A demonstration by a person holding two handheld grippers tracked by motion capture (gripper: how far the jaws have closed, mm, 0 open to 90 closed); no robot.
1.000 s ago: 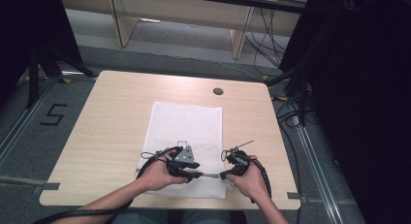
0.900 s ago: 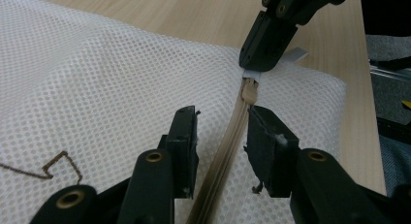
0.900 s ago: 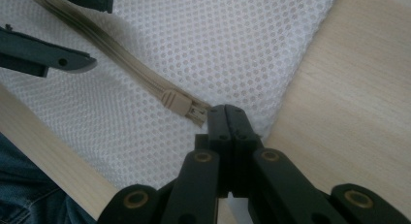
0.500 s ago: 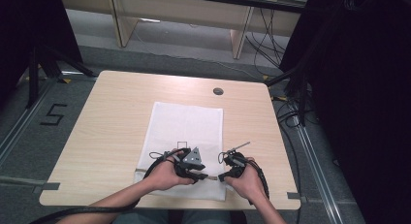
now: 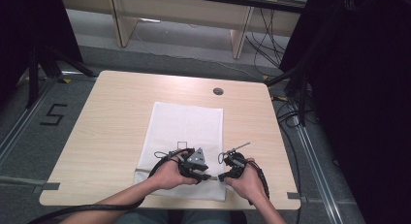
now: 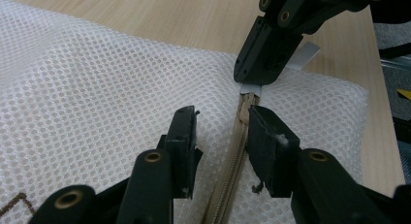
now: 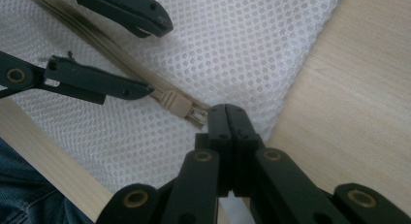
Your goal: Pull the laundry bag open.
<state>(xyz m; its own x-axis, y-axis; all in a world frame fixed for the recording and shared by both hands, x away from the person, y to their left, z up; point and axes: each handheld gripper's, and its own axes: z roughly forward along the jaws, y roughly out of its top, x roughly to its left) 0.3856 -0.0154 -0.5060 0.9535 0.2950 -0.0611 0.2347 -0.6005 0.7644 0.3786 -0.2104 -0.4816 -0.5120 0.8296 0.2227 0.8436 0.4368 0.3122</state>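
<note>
A white mesh bag (image 5: 186,122) lies flat on the wooden table (image 5: 116,107), with a beige zipper (image 6: 231,175) along its near edge. My right gripper (image 7: 227,116) is shut on the zipper pull (image 7: 196,115), just beyond the beige slider (image 7: 174,104). In the left gripper view the right gripper (image 6: 264,54) comes in from the top and pinches the pull (image 6: 251,90). My left gripper (image 6: 220,132) is open and straddles the zipper; one pad rests against the tape and the other stands apart over the mesh. In the high view both grippers (image 5: 208,176) (image 5: 223,177) meet tip to tip at the bag's near edge.
A round cable hole (image 5: 218,91) sits in the table's far right part. A small brown square mark (image 5: 181,145) is on the bag by my left hand. The table's near edge (image 7: 53,161) and the person's jeans (image 7: 19,204) lie close beneath the grippers.
My left gripper has edged slightly rightward along the bag's near edge, toward the right gripper. The right gripper has stayed in place.
</note>
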